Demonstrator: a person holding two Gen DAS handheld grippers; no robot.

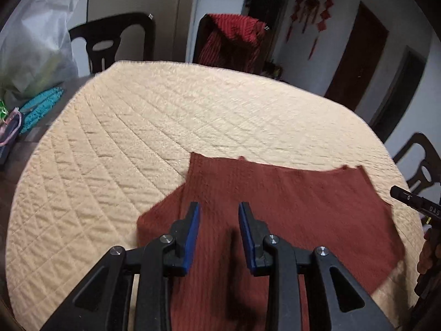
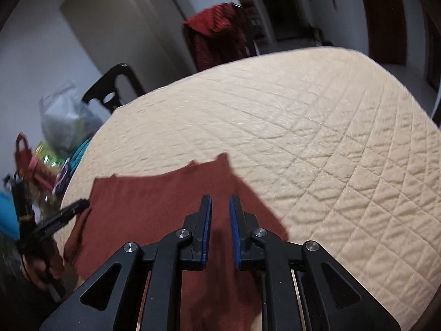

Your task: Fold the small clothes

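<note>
Left tongs [image 1: 218, 209]: apart, empty, bottom centre of the frame, over the garment.
Right tongs [image 2: 220, 202]: narrowly apart, nothing clamped, over the same cloth.
Rust-red knit garment [image 1: 289, 201]: flat on the quilted worktop [image 1: 137, 127], lower right of the left view.
Axis: long side runs left-right; straight edge faces far.
Risk: pinching one layer only, or snagging the quilt, would skew the fold.

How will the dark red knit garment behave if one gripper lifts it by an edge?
The dark red garment lies flat and thin on the quilted cover, so it will probably droop and fold under itself. Its ribbed knit suggests some stretch. On the textured quilt it may drag rather than slide freely.
</note>
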